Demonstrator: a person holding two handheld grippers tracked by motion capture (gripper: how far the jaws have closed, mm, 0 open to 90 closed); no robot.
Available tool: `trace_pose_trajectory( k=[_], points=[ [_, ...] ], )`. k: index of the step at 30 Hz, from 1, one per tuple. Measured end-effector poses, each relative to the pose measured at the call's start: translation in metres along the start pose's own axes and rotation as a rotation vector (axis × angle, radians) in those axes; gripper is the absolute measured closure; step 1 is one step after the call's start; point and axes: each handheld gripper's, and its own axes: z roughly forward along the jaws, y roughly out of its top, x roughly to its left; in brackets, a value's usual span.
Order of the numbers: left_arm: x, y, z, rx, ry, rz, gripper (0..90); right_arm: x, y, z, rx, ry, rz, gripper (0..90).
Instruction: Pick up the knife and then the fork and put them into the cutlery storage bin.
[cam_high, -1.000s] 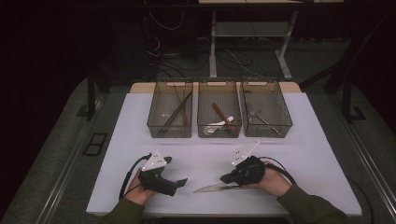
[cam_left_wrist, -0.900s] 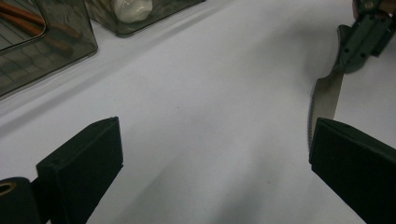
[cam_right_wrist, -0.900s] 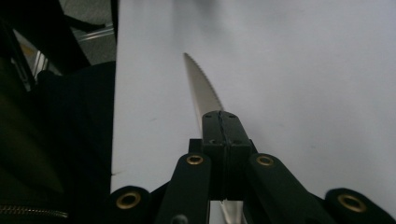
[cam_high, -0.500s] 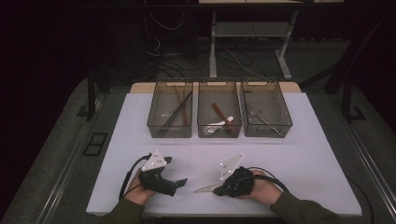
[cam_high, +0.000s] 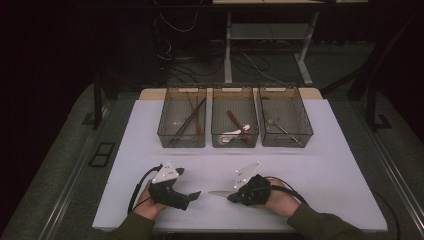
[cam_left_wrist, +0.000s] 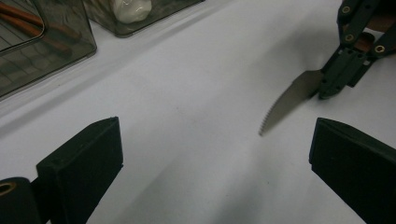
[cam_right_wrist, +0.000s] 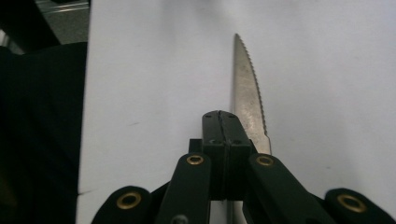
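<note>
Looking down from the high view, the right gripper (cam_high: 231, 196) had its jaws clamped together on a serrated knife (cam_high: 218, 193), low over the white surface (cam_high: 325, 165) near the front edge. The blade poked out toward the left gripper (cam_high: 196, 194), tip pointing that way, with a small gap between the two. In the right gripper view the jaws were pressed flat against each other with the knife (cam_right_wrist: 247, 93) pinched right at the base of the blade, the toothed edge facing right and the point aimed away from the camera. Couldn't tell from any view whether the blade was touching the surface or hanging just above it; it looked very close either way.

The left gripper was wide open with nothing in it. In the left gripper view its two black jaws sat well apart at the bottom corners, bare white surface (cam_left_wrist: 187, 116) between them, and the knife (cam_left_wrist: 287, 101) came in from the upper right, held by the right gripper (cam_left_wrist: 334, 79).

Further back on the surface sat three smoky see-through bins in a row, touching side by side. The left bin (cam_high: 182, 141) had chopsticks lying lengthwise in it, dark and reddish-brown ones. The middle bin (cam_high: 235, 142) held a white spoon and something reddish-brown with a long handle. The right bin (cam_high: 286, 141) had metal cutlery, looked like a fork, but it was too small to be sure. All three bins were well apart from both grippers.
</note>
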Motion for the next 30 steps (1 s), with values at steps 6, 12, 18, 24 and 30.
trace_pose_trajectory(
  k=[6,12,18,24,30],
  points=[
    [0.000,0.000,0.000,-0.001,-0.002,-0.001,2.0,-0.004,0.001,-0.002,0.003,0.011,0.034,89.7],
    [0.000,0.000,0.000,0.001,-0.003,0.000,2.0,-0.008,0.004,-0.029,0.040,0.035,0.134,74.1],
    [-0.001,0.000,0.000,-0.001,-0.004,0.000,2.0,-0.012,-0.004,-0.039,0.249,0.001,0.187,68.3],
    [-0.001,0.001,0.001,0.000,-0.004,0.001,2.0,-0.012,-0.006,-0.039,0.346,0.018,0.200,70.3],
    [-0.001,0.001,0.001,0.000,-0.005,0.003,2.0,-0.009,-0.001,-0.031,0.406,0.005,0.179,72.0]
  ],
)
